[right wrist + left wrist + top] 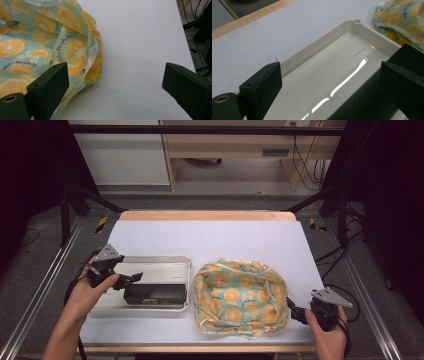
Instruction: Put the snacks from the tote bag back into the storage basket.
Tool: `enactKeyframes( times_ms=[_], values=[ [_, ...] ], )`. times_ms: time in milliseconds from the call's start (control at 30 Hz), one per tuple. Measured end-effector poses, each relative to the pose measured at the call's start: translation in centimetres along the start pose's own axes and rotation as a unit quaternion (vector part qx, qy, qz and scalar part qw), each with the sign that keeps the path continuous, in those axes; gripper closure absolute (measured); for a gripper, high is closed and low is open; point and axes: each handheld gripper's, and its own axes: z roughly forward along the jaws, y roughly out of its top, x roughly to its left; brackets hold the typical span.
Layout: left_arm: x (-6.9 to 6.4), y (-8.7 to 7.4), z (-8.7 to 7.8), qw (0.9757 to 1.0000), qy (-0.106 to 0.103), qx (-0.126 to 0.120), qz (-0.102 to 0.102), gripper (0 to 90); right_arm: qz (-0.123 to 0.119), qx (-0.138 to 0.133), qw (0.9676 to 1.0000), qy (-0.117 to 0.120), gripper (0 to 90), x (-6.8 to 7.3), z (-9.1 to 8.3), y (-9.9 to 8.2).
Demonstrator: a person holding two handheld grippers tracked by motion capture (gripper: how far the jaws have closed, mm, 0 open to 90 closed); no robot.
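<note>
A cream tray (150, 262) lies at the left of the table, with a black box (155, 293) in its near part. My left gripper (131, 279) hovers open over the tray's left end, just left of the box. In the left gripper view the tray (332, 45) spreads between the wide-apart jaws and the black box (367, 100) lies low at the right. A crumpled bag printed with orange slices (240, 295) rests right of the tray. My right gripper (295, 312) is open at the bag's near right edge. In the right gripper view the bag (45, 37) lies beside the left jaw.
The white table top (210, 237) has bare room behind the tray and bag, and a wooden strip (207, 215) runs along its far edge. Metal rails (45, 280) and cables flank the table on both sides.
</note>
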Motion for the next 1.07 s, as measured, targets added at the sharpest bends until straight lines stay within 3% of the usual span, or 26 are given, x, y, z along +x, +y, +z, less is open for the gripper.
enactKeyframes(
  times_ms=[233,433,633,900,1067],
  values=[
    [1.5,-1.3,-0.5,0.9987,0.033,-0.011,-0.037,5.5,0.001,-0.002,1.0000,0.000,7.7,0.0,-0.1,0.0],
    [2.8,-2.5,-0.7,0.9956,0.057,-0.023,-0.070,6.2,0.000,-0.002,1.0000,0.000,7.7,-0.1,-0.1,0.0],
    [3.7,-3.5,-0.8,0.9935,0.074,-0.029,-0.082,7.5,-0.001,-0.002,1.0000,0.000,7.7,-0.1,-0.1,0.0],
    [3.5,-4.7,-0.3,0.9917,0.098,-0.021,-0.081,8.1,-0.003,-0.002,1.0000,0.005,7.7,0.0,-0.1,0.1],
    [3.4,-4.7,-0.8,0.9905,0.107,-0.030,-0.082,8.1,-0.004,-0.004,1.0000,0.004,7.7,-0.2,-0.1,0.1]
  ],
)
